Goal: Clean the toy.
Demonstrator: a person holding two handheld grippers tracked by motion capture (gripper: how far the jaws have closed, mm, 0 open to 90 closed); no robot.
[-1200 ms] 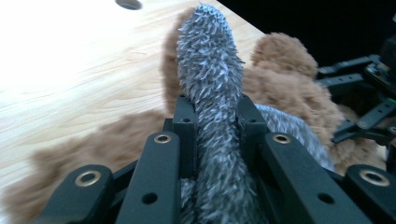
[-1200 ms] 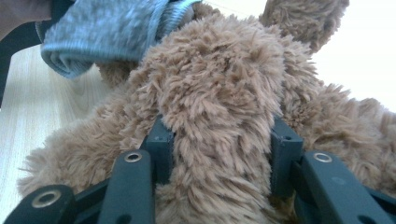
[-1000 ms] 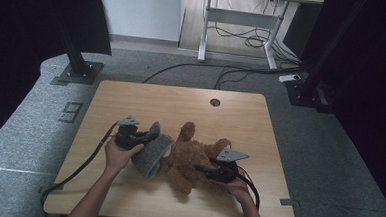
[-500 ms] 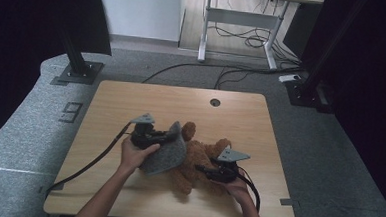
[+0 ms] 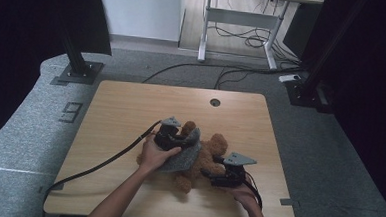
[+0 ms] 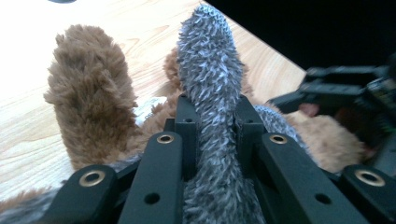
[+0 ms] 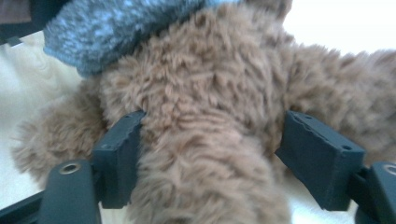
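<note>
The high view is dim with dark edges; the table (image 5: 131, 110) glares white in both gripper views, where the near fur blurs.

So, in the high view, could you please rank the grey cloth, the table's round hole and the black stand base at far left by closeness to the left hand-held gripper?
1. Grey cloth: clamped in the left hand-held gripper.
2. Round hole: beyond, toward the table's far edge.
3. Black stand base: on the floor, far left.
</note>
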